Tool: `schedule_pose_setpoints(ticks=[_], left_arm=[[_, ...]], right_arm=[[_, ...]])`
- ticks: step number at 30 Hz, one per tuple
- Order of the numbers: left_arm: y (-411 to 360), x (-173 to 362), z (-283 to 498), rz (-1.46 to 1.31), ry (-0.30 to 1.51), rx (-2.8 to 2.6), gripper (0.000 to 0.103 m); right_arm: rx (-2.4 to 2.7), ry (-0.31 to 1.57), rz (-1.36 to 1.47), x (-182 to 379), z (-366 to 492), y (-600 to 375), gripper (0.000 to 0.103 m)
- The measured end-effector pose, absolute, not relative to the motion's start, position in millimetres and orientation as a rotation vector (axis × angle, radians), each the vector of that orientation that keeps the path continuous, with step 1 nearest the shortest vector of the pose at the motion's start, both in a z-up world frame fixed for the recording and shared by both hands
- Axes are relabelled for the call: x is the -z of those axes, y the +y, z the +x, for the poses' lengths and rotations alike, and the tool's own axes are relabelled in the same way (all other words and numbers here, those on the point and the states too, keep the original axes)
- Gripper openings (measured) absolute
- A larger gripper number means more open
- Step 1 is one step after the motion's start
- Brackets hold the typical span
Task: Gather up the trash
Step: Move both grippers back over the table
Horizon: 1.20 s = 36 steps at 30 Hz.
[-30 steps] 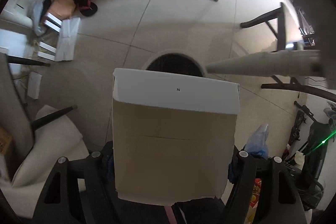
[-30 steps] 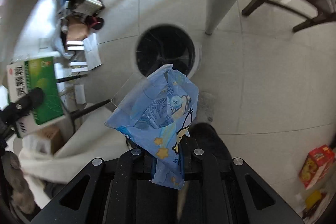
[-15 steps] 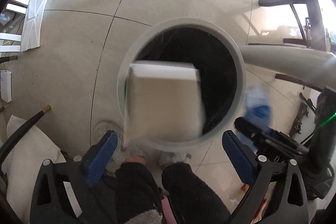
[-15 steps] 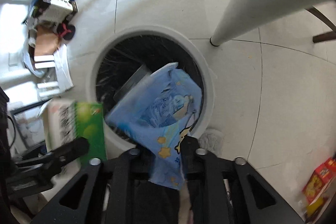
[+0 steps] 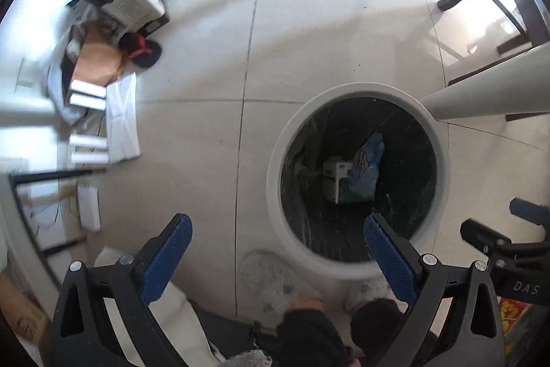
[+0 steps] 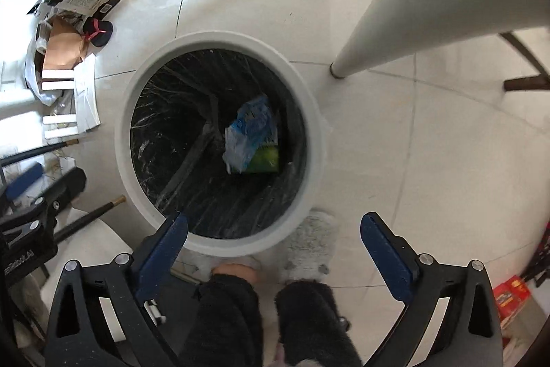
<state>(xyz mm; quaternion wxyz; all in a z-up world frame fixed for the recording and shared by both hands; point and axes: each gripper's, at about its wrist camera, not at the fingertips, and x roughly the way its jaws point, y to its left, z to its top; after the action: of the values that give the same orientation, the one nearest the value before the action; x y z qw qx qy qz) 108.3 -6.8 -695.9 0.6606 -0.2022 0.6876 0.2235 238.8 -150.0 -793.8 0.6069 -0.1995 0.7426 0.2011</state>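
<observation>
Two grippers hang above a round white bin (image 6: 220,40) lined with glossy black plastic, the left gripper (image 5: 275,250) and right gripper (image 6: 273,246) each with blue ribbed fingers (image 6: 385,255) spread wide and holding nothing. Deep inside lie a crinkled blue snack bag (image 6: 249,133) and, partly under it, a white-and-green box (image 5: 338,181); its print is too small to read. Smooth pale tiles (image 5: 206,57) surround the bin.

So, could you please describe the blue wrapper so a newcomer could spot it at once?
Find the round white bin with the black liner on the tiled floor. At its bottom, the blue wrapper lies crumpled on the green and white box, the only blue thing inside.
</observation>
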Motion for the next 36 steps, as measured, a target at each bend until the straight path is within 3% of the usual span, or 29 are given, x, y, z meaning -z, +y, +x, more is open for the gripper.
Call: schedule_pose_setpoints(ticks=[7, 24, 32, 36], left_arm=[[-7.1, 612.4, 92.3, -0.579, 1.527, -0.563, 0.102], [-87.7, 413.3, 60.0, -0.522, 1.524, -0.570, 0.102], [-72.2, 296.6, 71.4, -0.486, 1.337, -0.616, 0.103], [-35.2, 262.7, 90.0, -0.365, 1.273, -0.662, 0.103]], right_arm=[[-0.469, 1.634, -0.528, 716.4, 227.5, -164.5, 0.103], [-0.587, 1.555, -0.433, 462.4, 186.3, -232.8, 0.103], [-0.693, 1.503, -0.282, 339.6, 203.3, -242.2, 0.103], [-0.716, 1.485, -0.212, 297.2, 224.2, -228.0, 0.103]])
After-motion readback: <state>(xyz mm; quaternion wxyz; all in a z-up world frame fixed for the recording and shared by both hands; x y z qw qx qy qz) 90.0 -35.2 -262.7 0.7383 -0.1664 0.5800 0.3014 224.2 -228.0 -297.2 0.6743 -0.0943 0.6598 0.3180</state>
